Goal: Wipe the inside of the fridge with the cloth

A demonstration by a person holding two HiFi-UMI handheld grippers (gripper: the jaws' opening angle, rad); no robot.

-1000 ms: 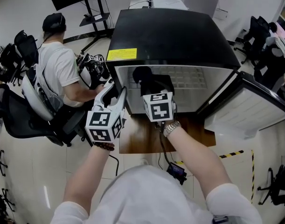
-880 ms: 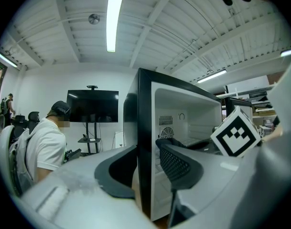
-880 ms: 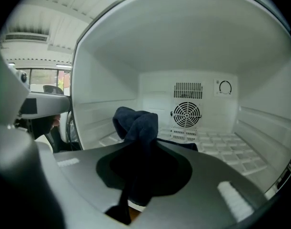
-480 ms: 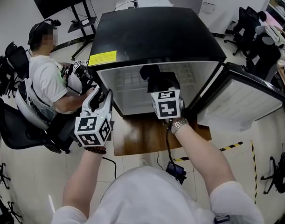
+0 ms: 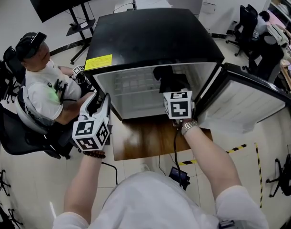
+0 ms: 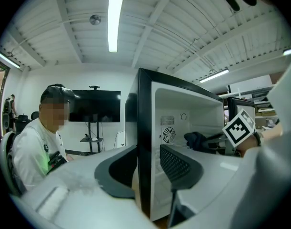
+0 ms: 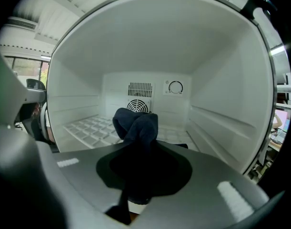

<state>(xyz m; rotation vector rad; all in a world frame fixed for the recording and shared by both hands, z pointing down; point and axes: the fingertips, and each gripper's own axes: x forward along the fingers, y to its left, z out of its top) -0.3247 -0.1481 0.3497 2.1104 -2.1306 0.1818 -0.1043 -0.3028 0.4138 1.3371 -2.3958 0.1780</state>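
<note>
The right gripper (image 7: 143, 170) is closed on the cloth (image 7: 135, 123), a dark, soft, napped fabric pinched between the black pads. Its free end is bunched into a rounded, folded knob ahead of the jaws. The cloth is inside the fridge (image 5: 150, 32), toward the right half of the opening and above the shelf (image 7: 90, 128); contact with any surface cannot be confirmed. The left gripper (image 6: 147, 170) is set narrow, clamped astride the front edge of the fridge's left wall. One curved black pad lies on the glossy black outer face, and the other, which is perforated, lies on the white inner side. Both grippers have smooth grey bodies, and each carries a white cube with square black markers. The fridge is a box with a glossy black shell and a smooth white moulded liner. The shelf is a white grid, and the right wall has horizontal ribs (image 7: 221, 123). The back wall carries a round fan grille (image 7: 139, 106), a slotted vent above it and a round dial (image 7: 175, 87). A yellow rectangular label (image 5: 98, 62) sits on the top near the left front corner. The door (image 5: 245, 104) stands open to the right, with its white liner exposed. The fridge rests on a brown wood-grain board (image 5: 145, 137). A person (image 5: 45, 94) sits beside the fridge's left wall.
</note>
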